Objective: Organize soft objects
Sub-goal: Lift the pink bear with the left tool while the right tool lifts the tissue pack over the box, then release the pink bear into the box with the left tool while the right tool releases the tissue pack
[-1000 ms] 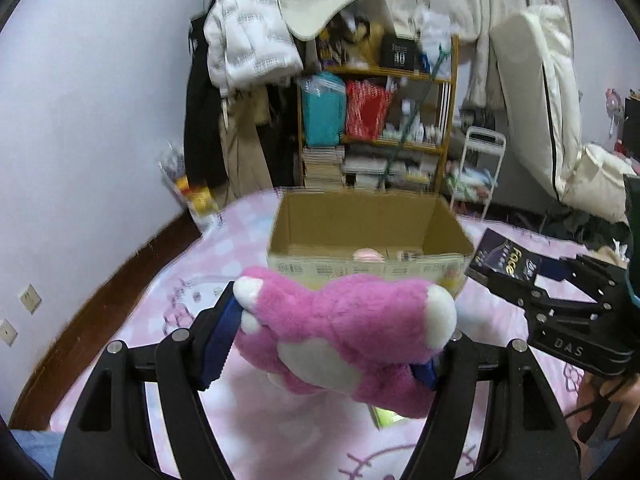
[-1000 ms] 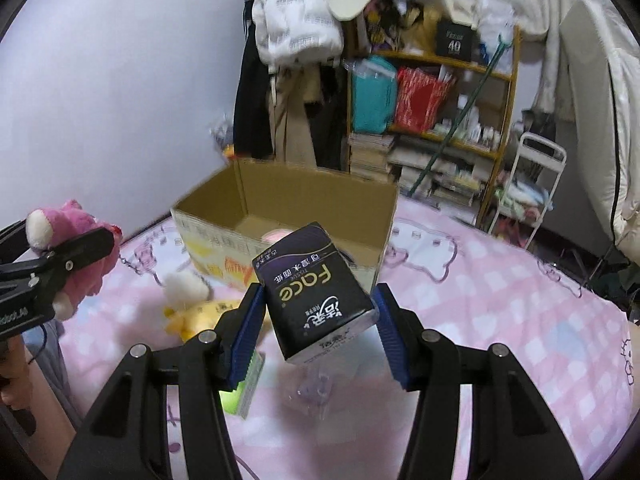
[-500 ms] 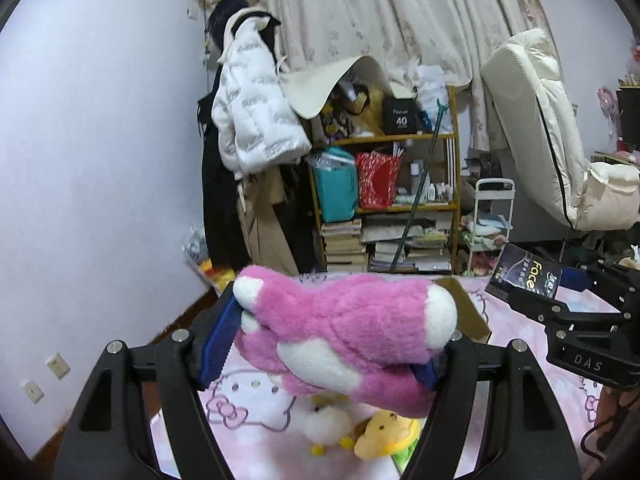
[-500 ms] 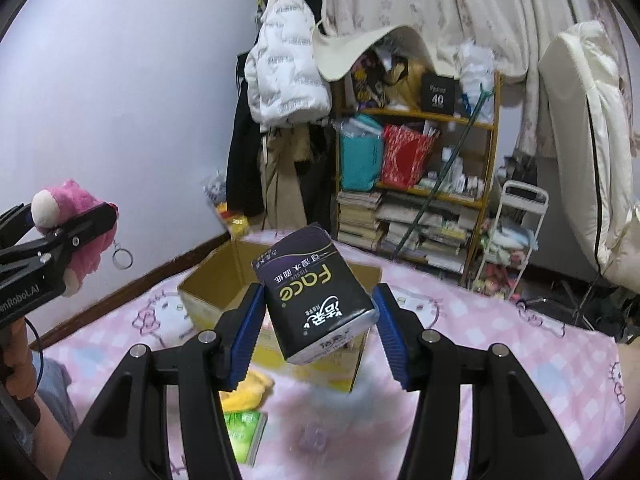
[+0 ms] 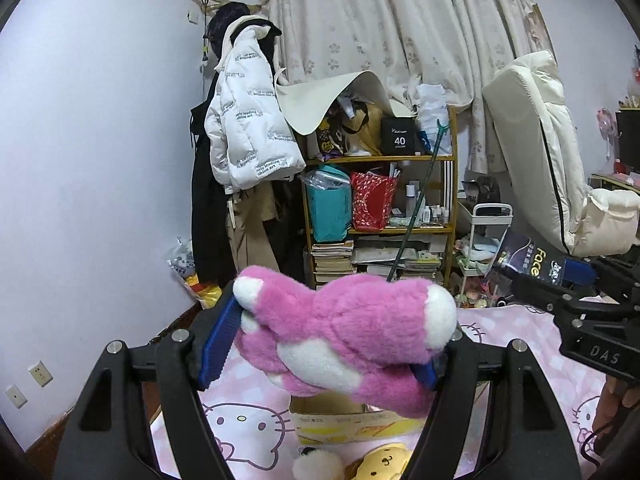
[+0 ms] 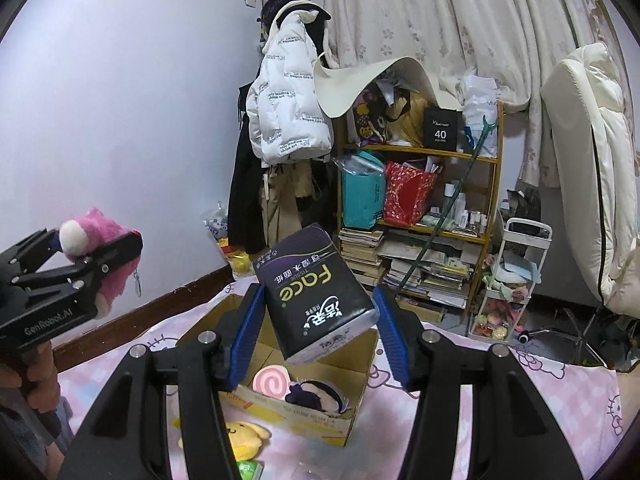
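My left gripper is shut on a pink and white plush toy, held in the air above the bed. The toy also shows at the left of the right wrist view. My right gripper is shut on a black tissue pack marked "Face", held over the open cardboard box. The box holds a pink swirl plush and a dark-haired plush. A yellow plush lies on the bed in front of the box.
The bed has a pink Hello Kitty sheet. A cluttered wooden shelf, a hanging white jacket, a small white cart and a cream chair stand behind. A green packet lies near the yellow plush.
Both grippers have risen and tilted up with their loads. The box has dropped lower in both views and more of the room shows behind.
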Action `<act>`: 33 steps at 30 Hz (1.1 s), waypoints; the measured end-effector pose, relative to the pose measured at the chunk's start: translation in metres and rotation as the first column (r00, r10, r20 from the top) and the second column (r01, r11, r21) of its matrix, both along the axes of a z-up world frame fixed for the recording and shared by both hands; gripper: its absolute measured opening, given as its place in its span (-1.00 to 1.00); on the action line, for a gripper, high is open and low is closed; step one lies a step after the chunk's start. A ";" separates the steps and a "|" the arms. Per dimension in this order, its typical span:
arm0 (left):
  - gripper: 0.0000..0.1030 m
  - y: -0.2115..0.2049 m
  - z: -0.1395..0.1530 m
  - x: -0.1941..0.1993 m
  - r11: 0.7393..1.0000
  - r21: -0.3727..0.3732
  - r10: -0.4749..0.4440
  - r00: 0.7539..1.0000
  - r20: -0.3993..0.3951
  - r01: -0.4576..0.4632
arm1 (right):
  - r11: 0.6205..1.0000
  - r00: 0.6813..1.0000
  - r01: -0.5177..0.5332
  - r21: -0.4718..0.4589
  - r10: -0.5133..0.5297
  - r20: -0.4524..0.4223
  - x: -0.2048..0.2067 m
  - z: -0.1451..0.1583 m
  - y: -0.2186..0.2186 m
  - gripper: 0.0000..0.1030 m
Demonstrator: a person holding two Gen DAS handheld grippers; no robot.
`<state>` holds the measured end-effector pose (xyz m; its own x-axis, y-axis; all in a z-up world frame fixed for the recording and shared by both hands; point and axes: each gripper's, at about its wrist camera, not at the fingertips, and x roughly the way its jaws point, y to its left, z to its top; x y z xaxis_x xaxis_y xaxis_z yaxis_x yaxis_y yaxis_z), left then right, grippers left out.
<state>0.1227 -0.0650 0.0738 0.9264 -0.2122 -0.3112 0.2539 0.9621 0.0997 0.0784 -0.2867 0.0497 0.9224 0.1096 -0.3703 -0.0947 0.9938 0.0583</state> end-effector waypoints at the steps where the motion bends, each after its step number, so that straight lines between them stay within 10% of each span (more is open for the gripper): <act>1: 0.41 0.000 -0.003 0.003 1.000 -0.004 0.001 1.000 -0.004 -0.001 | 1.000 1.000 0.002 0.004 -0.002 -0.003 0.002 0.000 0.000 0.14; 33: 0.43 -0.017 -0.077 0.066 0.998 -0.012 -0.071 0.980 -0.184 0.070 | 0.998 0.993 -0.009 0.059 0.016 -0.118 0.061 -0.077 -0.005 0.14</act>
<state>0.1883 -0.0823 -0.0034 0.8363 -0.2767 -0.4734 0.3343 0.9416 0.0401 0.1390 -0.2920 -0.0273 0.8707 0.1454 -0.4699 -0.0963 0.9872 0.1271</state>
